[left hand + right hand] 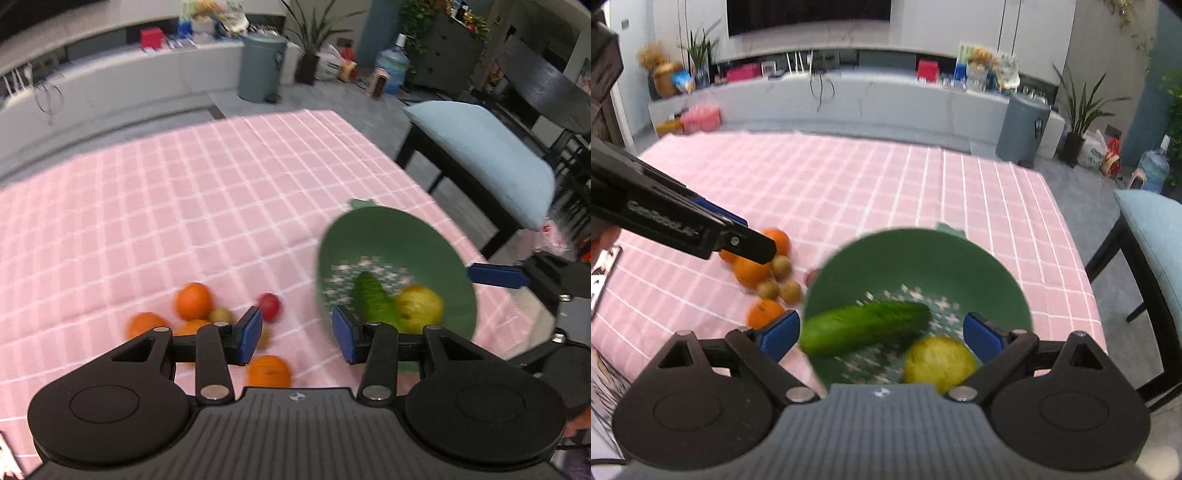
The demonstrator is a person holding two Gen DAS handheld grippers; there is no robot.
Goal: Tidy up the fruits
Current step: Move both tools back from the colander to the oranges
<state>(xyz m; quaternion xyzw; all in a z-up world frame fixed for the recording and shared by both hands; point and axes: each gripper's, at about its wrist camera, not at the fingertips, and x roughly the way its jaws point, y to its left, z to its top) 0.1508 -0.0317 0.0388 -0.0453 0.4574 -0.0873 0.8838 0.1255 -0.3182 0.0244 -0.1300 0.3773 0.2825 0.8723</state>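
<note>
Nearest us, our left gripper [297, 334] and right gripper [881, 334] both hang wide open and empty. Just beyond, a green perforated plastic bowl [960, 258] holds a dark green cucumber [864, 326] and a yellow-green round fruit [940, 363]. Farther left, round oranges [194, 300] and small brown fruits [781, 266] lie loose on the pink checked tablecloth [147, 192]; we judge that gathering one into the bowl comes next.

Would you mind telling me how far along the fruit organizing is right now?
Done: a cucumber and a yellow fruit lie in the green bowl. In hand: nothing; left gripper and right gripper are open. Left: oranges and small fruits on the tablecloth.
</note>
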